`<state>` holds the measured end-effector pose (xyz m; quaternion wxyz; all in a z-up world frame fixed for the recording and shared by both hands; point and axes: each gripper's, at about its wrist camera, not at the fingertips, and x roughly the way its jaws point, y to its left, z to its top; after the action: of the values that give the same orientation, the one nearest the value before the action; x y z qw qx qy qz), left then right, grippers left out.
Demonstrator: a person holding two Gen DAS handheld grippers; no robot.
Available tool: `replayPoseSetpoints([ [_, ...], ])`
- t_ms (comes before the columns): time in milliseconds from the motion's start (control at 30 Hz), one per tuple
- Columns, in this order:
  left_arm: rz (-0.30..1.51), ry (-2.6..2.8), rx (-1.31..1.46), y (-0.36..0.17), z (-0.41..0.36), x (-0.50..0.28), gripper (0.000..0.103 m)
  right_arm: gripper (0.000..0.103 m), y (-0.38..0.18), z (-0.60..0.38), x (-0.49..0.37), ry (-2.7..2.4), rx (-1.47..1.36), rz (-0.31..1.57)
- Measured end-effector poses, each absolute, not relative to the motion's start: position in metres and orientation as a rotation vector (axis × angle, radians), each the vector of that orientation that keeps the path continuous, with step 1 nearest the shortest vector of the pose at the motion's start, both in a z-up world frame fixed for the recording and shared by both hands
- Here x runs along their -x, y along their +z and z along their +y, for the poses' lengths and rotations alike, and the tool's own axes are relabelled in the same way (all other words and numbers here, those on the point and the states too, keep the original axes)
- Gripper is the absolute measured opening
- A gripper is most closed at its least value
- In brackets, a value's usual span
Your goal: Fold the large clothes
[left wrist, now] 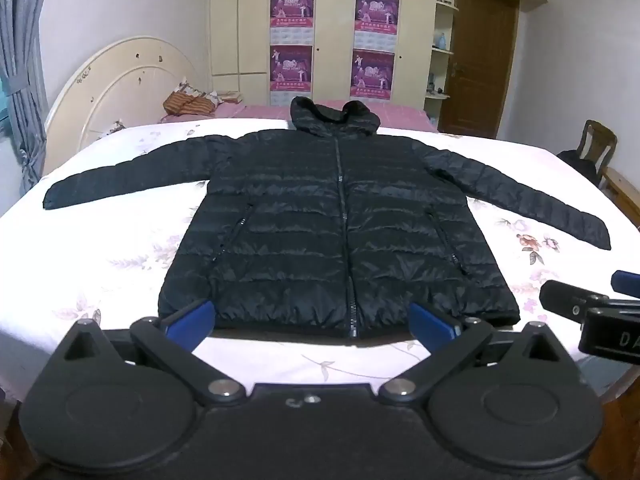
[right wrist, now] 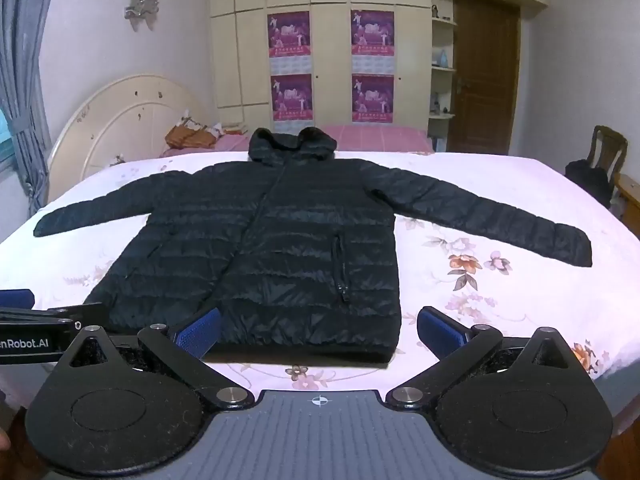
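Two hand-held grippers hover over the near edge of the bed (left wrist: 100, 240), side by side, both pointing across it toward the headboard (left wrist: 120, 80) and the wardrobe (left wrist: 320, 32). Spread flat on the floral bedspread lies a black puffer jacket (left wrist: 340, 220), front up and zipped, its hood (left wrist: 334, 114) toward the far edge where a pink blanket (left wrist: 400, 114) shows. Both sleeves reach outward and slightly toward the near edge, one sleeve (left wrist: 120, 180) toward the bed's left side, the other sleeve (left wrist: 520, 196) toward its right. The hem runs along just short of the near edge.

The left hand-held gripper (left wrist: 312, 326) sits with its blue-padded fingers (left wrist: 192, 322) spread wide, holding nothing, its tips level with the hem and roughly centred on the zip. The right hand-held gripper (right wrist: 318, 330) is likewise spread wide and holds nothing; in its own view one blue finger overlaps the hem near the jacket's middle and the other stands over bare bedspread past the jacket's right bottom corner. Whether either pair of tips touches the cloth I cannot tell. Each gripper's side shows at the margin of the other's view, so they are near each other.

Off the bed's right side stands a wooden chair (left wrist: 598, 144) with something dark on it, near a brown door (left wrist: 480, 56). An orange striped bag (left wrist: 188, 102) rests by the headboard.
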<state>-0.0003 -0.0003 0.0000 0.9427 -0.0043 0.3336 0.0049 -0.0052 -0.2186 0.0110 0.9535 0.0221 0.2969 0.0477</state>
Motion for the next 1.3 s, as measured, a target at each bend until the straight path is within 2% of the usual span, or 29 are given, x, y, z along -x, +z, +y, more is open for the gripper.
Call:
replayPoseSetpoints([
  [1300,0.673,0.011,0.012,0.008,0.004,0.0,0.103,0.103,0.019,-0.217,0.005,0.097,-0.047,0.592],
])
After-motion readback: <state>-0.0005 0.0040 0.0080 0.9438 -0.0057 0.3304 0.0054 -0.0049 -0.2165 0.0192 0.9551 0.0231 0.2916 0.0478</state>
